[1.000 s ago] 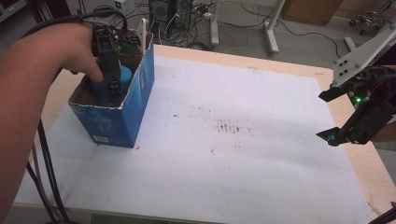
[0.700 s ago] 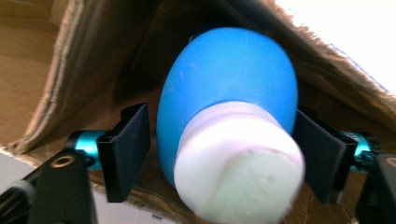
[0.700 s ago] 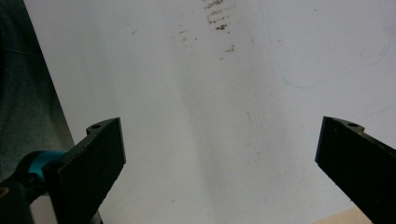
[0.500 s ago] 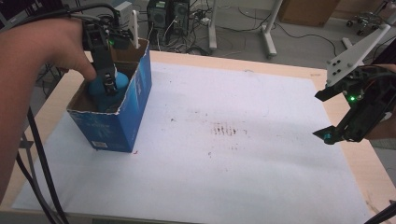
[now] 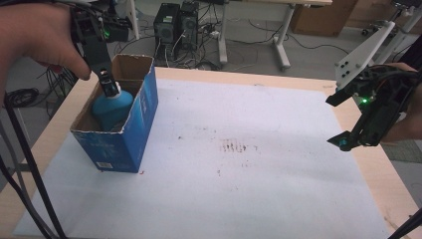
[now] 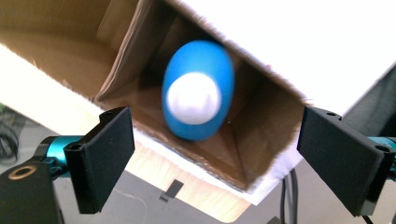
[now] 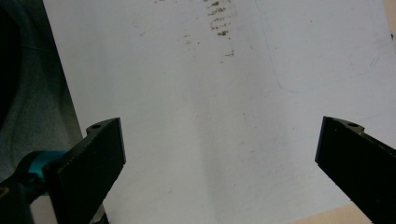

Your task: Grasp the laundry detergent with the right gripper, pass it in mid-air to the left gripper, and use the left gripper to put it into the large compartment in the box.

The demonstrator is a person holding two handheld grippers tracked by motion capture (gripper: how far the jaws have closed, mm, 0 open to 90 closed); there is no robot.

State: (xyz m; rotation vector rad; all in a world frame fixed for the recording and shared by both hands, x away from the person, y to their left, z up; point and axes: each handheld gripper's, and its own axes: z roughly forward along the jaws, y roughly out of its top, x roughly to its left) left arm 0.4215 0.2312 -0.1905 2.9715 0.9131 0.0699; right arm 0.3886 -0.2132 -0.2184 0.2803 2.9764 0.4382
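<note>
since the earlier frames the left gripper (image 5: 110, 85) has risen off the blue bottle (image 5: 112, 108), its jaws just opened with nothing between them, and the bottle stands upright in the cardboard box (image 5: 144, 117) directly below, while the right gripper (image 5: 339, 119) waits open, well apart.

Blue bottle (image 5: 112, 107), white cap (image 6: 194, 98)

White label on blue box (image 5: 127, 134), print unreadable

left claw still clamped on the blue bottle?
No: in the left gripper view the left claw stands open, its jaws apart and clear of the blue bottle, which sits in the cardboard box below.
</note>
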